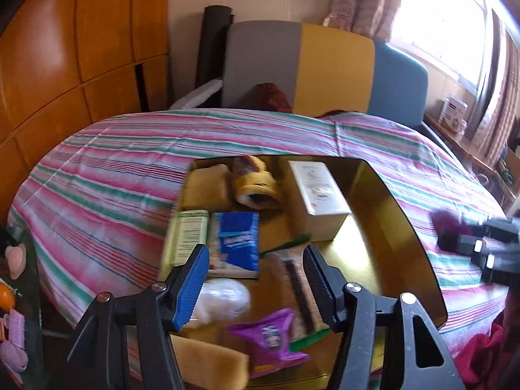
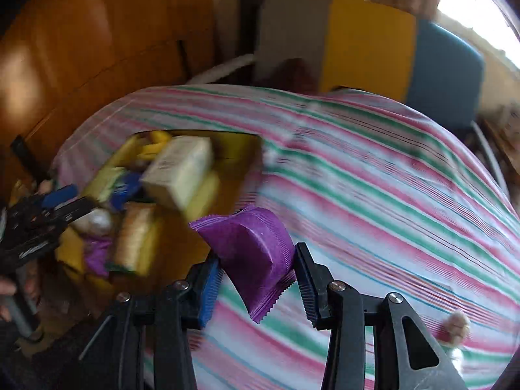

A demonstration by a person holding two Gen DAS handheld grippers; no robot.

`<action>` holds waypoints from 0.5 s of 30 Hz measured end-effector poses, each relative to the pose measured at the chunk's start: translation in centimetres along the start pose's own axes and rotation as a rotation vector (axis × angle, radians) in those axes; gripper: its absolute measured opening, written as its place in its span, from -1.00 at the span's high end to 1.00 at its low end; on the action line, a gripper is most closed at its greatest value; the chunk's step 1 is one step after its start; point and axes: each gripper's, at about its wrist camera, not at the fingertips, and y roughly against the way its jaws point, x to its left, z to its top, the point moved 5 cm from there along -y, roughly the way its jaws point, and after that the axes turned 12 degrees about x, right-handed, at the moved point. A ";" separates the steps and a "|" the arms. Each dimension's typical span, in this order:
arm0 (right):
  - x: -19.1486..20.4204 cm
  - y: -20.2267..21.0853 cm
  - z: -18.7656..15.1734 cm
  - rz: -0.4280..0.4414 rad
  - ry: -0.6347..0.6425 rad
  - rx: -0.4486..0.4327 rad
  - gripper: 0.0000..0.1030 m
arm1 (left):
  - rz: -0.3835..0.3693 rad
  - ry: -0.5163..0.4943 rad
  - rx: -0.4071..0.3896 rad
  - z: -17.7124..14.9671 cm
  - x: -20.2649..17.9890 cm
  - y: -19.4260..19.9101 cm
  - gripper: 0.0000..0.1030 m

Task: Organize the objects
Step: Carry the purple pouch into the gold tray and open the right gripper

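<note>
Gripping a purple sachet point(image 2: 252, 253), my right tongs point(image 2: 256, 279) pinch it across its middle, above the striped bed point(image 2: 390, 178) beside the yellow tray point(image 2: 240, 149). It looks light, soft and crinkly, foil likely slippery; I judge the crimped seam a safer hold than the puffed belly. Left tongs point(image 1: 255, 279) hang open and empty over the tray's clutter.

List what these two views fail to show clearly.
- Left wrist view: print on the blue packet blurred; right hand-held gripper blurred, cut by the edge.
- Right wrist view: box contents smeared; purple sachet lettering not visible.
</note>
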 end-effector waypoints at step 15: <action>11.8 -8.6 -2.1 0.156 0.178 0.221 0.05 | 0.012 0.042 0.024 -1.2 2.8 -0.6 -0.18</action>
